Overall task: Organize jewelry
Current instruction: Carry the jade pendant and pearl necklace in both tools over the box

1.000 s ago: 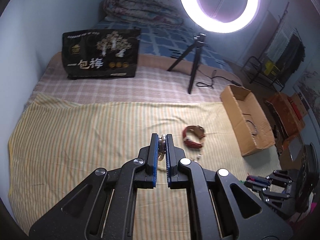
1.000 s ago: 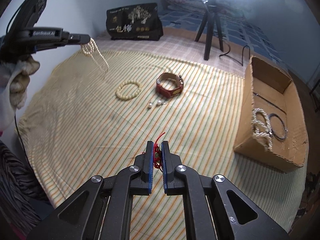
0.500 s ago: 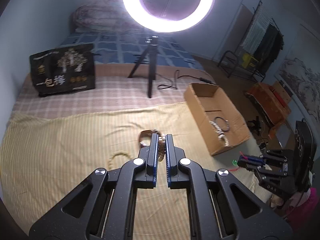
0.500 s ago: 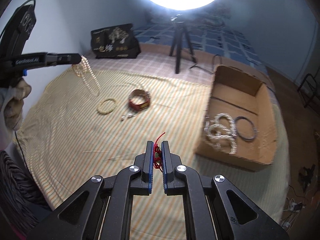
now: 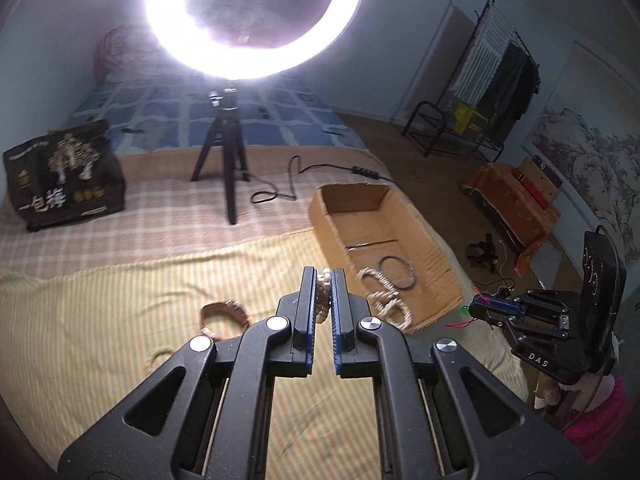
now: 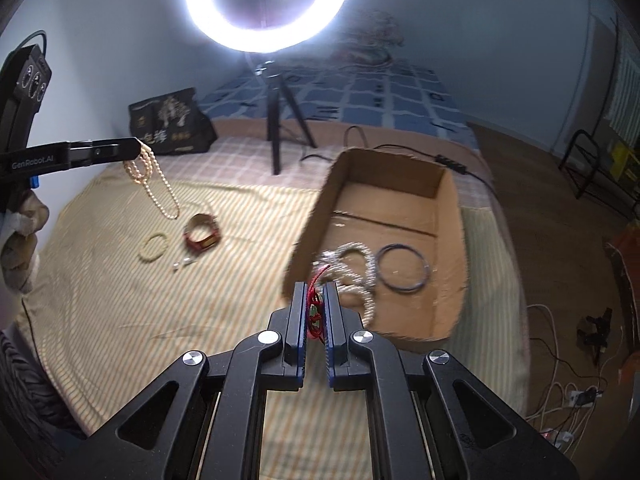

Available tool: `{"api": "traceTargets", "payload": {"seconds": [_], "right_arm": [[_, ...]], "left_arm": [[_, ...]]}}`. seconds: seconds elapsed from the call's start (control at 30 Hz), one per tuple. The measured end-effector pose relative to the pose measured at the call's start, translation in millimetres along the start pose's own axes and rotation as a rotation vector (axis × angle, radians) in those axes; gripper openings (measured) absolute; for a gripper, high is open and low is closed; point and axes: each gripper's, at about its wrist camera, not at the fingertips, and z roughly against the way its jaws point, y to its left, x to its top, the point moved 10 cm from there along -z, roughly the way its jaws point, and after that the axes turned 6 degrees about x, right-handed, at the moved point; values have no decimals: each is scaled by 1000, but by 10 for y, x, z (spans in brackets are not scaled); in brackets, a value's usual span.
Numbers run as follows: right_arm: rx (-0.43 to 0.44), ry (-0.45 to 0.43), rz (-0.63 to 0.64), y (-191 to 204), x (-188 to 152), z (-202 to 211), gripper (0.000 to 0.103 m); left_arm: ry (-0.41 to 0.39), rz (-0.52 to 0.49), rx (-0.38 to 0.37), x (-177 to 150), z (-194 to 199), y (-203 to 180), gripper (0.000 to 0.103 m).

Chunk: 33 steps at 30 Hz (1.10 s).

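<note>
Cardboard box (image 6: 448, 208) nearer now; ring light (image 6: 264, 4) behind.

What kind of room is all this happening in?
Most likely a bedroom at home: a bed with a rolled quilt, and a clothes rack by the wall.

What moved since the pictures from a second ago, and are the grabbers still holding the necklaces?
Both grippers carried their loads toward the cardboard box, which looms larger in both views. The left gripper stays clamped on the pearl necklace, the right gripper on the red string. Nothing was released. The watch and bead bracelet stayed on the striped cloth.
</note>
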Motion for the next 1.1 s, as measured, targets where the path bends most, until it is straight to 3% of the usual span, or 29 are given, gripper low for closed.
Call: {"api": "traceTargets", "payload": {"seconds": [0.53,1.1], "right_arm": [[-41,-9,-27,-543,119,-108,6],[-35,27,-71,-912,38,-429,6]], "left_arm": [[17,-51,-66,411,-715,-702,4],[68,-87,-47,438,-1504,-913,4]]}}
